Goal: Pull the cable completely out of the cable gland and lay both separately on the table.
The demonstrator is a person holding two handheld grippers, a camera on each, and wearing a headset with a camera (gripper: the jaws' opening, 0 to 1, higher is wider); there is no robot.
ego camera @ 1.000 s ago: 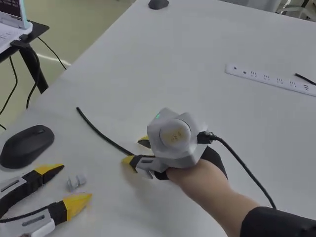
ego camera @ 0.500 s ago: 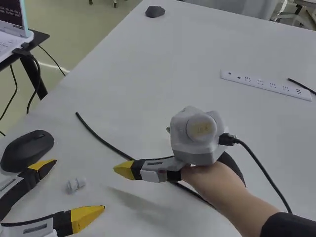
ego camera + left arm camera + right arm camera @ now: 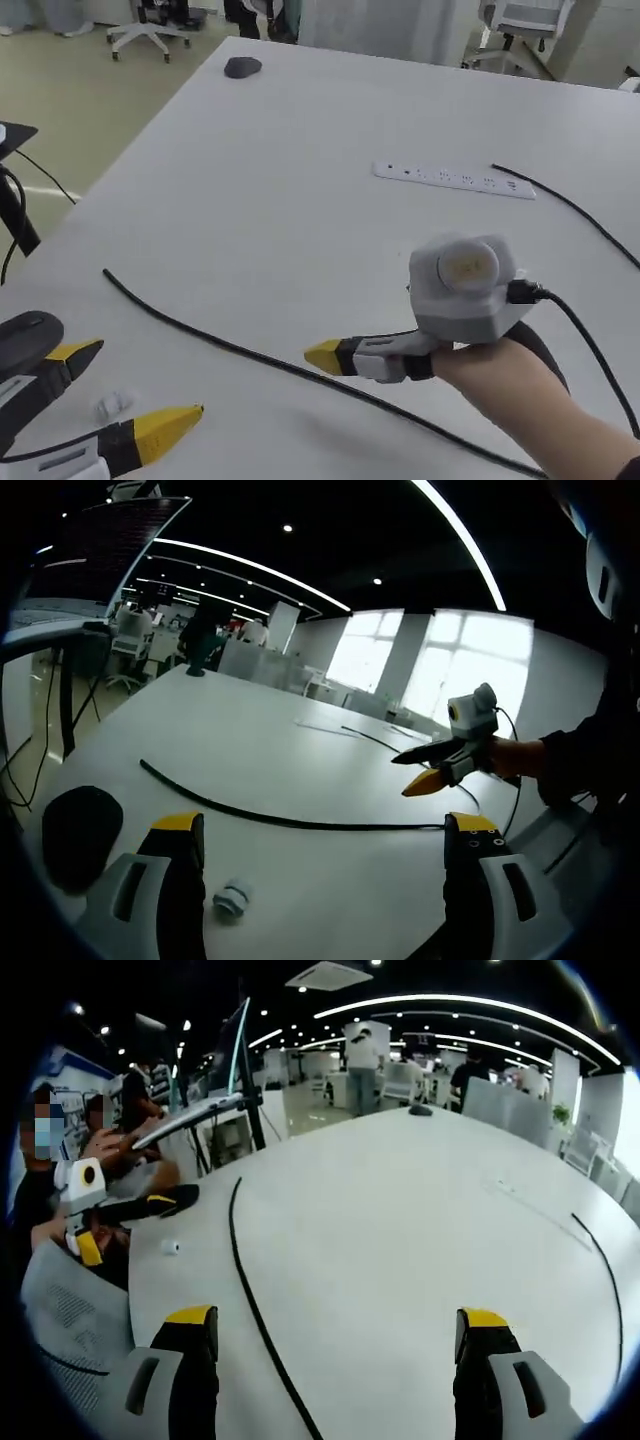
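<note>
L tongs [image 3: 145, 378] + R tongs [image 3: 335, 1317] spread, empty. Cable [image 3: 250, 349] btwn them: prob light, floppy, pinch mid-length. Gland [image 3: 112, 405] by L tips: tiny, prob slick, grab across body.

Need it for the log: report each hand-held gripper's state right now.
Left hand-held gripper: open, holding nothing.
Right hand-held gripper: open, holding nothing.

no readable text, no legible labels or numbers
</note>
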